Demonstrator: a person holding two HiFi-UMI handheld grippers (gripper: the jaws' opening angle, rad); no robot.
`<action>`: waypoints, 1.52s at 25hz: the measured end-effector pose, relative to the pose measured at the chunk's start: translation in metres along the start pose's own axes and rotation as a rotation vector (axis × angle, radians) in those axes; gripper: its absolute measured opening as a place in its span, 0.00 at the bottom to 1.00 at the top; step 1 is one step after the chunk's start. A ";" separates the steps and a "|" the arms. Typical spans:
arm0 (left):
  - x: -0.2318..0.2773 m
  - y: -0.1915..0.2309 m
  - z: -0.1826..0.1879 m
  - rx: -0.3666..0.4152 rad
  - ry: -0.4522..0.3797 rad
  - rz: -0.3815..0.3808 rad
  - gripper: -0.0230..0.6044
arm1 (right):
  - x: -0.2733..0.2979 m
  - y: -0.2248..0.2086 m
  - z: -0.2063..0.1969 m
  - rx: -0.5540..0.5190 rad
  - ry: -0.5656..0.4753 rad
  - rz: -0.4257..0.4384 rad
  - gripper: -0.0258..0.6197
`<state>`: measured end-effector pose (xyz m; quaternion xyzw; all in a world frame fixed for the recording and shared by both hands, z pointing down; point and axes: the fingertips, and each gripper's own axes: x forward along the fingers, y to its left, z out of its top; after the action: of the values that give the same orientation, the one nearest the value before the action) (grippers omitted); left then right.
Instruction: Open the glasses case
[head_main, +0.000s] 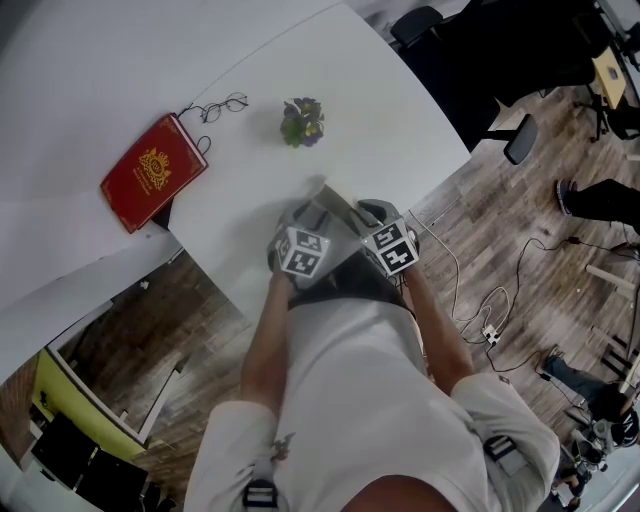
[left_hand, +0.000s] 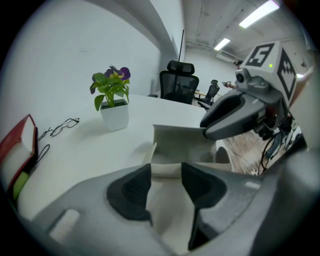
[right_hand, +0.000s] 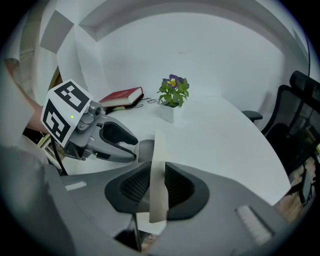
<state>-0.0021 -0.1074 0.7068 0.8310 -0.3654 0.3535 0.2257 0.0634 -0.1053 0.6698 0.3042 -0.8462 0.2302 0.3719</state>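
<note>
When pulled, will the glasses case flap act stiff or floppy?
Probably fairly stiff: the glasses case flap stands flat and straight, pinched in the right tongs. Likely light, being a thin panel.

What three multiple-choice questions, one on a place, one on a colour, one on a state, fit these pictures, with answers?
1. Where do the thin wire-framed eyeglasses lie? A beside the red gold-stamped book; B on top of it; C under it.
2. What colour are the small potted plant's flowers? A orange; B purple; C red.
3. How is the right gripper? A open, empty; B shut on the pale grey glasses case's flap; C holding the book.
Key: A, they lie by its corner; B, purple blooms show; B, its pads pinch the flap.
</note>
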 end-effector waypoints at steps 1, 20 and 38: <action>0.000 0.000 0.000 0.000 -0.001 0.000 0.34 | 0.000 0.000 0.000 0.001 -0.001 0.000 0.17; -0.002 0.001 0.002 -0.003 -0.004 0.008 0.34 | -0.002 -0.010 0.002 0.023 -0.001 -0.020 0.13; -0.001 0.001 -0.001 -0.012 0.005 0.007 0.34 | 0.000 -0.021 0.002 0.029 0.009 -0.037 0.10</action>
<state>-0.0036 -0.1068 0.7066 0.8276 -0.3698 0.3540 0.2301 0.0766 -0.1209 0.6726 0.3244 -0.8353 0.2370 0.3753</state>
